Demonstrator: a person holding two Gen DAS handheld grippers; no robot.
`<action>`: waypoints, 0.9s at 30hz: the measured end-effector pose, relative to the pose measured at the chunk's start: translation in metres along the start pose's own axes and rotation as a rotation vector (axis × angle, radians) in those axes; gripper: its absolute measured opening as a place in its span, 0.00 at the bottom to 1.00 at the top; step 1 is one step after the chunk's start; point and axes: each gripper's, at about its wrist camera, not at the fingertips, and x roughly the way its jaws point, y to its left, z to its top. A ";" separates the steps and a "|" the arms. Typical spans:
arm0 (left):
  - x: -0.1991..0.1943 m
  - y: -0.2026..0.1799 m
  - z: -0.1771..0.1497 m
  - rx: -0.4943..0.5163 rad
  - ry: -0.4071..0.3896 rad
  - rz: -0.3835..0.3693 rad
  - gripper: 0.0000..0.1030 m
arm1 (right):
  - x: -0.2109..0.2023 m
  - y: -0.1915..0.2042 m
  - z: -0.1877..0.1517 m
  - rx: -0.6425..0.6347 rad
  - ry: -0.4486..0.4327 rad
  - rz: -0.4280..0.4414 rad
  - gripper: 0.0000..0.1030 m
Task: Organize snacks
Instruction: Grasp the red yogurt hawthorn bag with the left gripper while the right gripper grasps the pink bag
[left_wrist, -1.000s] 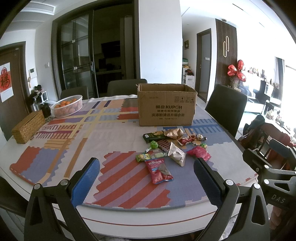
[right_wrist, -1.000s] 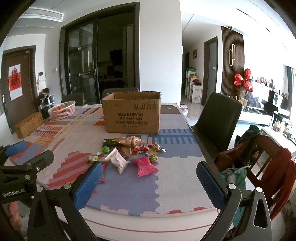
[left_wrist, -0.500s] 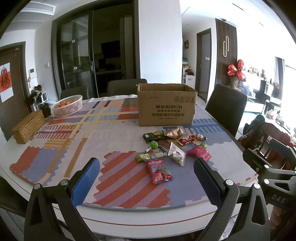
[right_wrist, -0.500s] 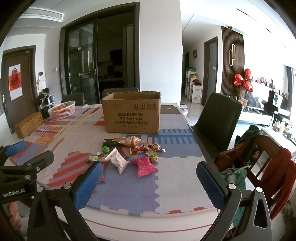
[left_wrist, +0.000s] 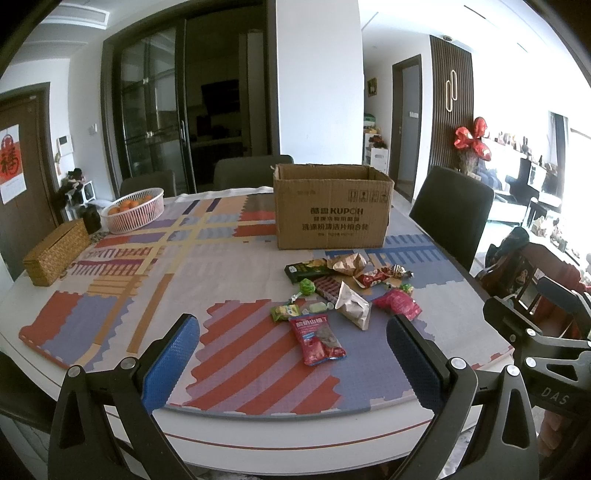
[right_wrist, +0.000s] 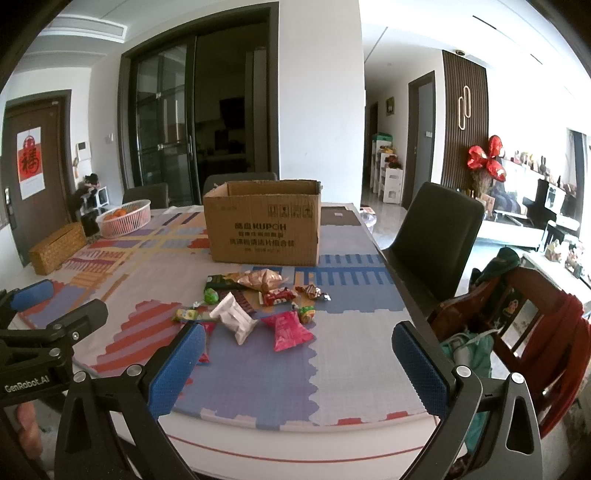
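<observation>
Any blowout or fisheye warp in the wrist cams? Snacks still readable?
Left wrist: window side at right is blown out, door frames bow, black corners; snack pile sharp, box print legible. Right wrist: same glare at right, snack pile evenly lit, no motion blur.

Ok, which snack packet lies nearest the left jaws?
The red packet with white lettering, at the pile's near edge, closest to the table rim; the white pouch and the others lie farther back.

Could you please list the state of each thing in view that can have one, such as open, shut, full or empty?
Cardboard box: upright, top open; contents hidden.
Snack packets: loose on the mat, none in the fingers.
White basket: holding oranges.
Left gripper: open, empty.
Right gripper: open, empty.
Glass doors: shut.
</observation>
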 end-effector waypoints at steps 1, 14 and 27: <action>0.000 0.000 0.000 0.000 0.001 0.000 1.00 | 0.001 0.000 0.000 0.000 0.002 0.001 0.99; 0.020 -0.003 0.002 0.016 0.043 0.006 1.00 | 0.020 0.001 0.001 -0.024 0.043 0.022 0.99; 0.073 -0.013 0.013 0.025 0.158 -0.013 0.93 | 0.073 0.003 0.007 -0.044 0.141 0.076 0.96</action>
